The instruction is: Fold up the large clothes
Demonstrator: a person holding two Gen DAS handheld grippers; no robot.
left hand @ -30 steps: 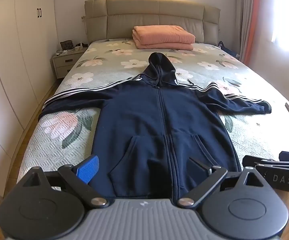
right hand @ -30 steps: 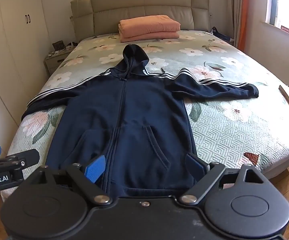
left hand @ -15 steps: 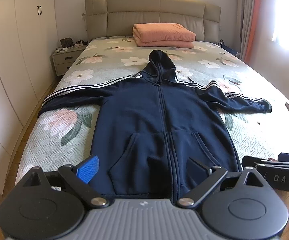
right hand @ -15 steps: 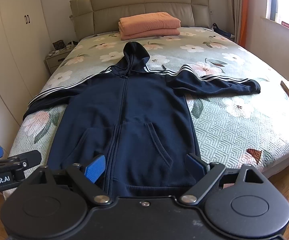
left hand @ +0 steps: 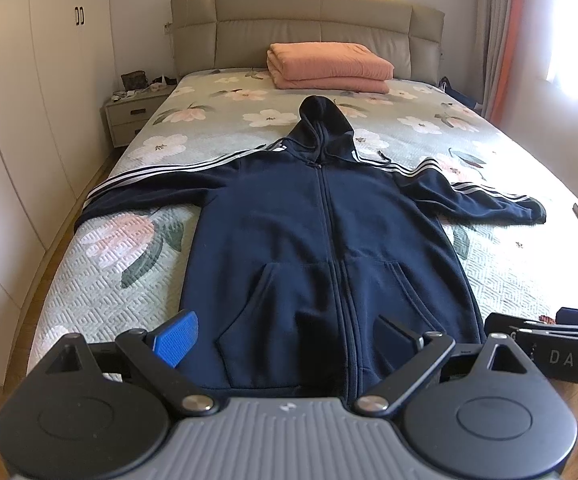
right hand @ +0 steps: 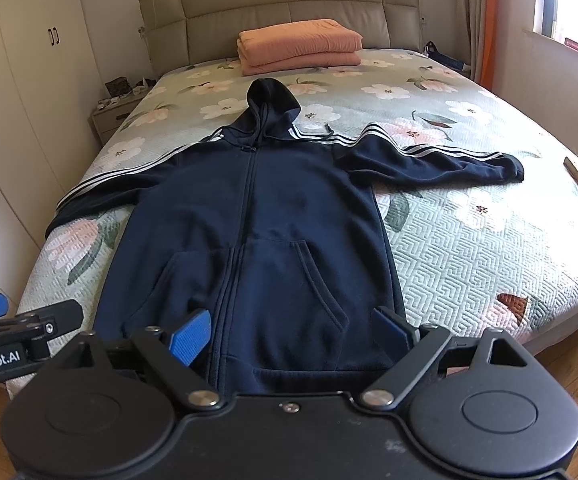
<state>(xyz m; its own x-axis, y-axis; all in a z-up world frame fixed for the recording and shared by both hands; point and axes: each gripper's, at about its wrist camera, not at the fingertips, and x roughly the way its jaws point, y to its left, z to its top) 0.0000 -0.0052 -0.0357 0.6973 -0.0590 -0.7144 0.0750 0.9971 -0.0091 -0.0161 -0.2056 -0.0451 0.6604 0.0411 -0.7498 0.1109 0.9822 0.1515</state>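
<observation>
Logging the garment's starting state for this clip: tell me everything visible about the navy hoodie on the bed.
The navy hoodie is a zip-front garment in what looks like fleece, zipped shut, with white stripes along both sleeves, a hood with drawcords and two slanted front pockets. It lies face up, flat and unfolded on the floral quilt, sleeves spread sideways, hood pointing toward the headboard, hem at the foot edge. Only the quilt touches it; the left claw and right claw hover open near the hem.

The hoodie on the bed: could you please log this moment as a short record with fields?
garment: navy hoodie, zipped, lying flat, front up, unfolded
sleeves: spread out to both sides
hood: points toward the headboard
surface: floral bed cover
also on bed: folded pink blanket
left gripper: open, holds nothing
right gripper: open, holds nothing
</observation>
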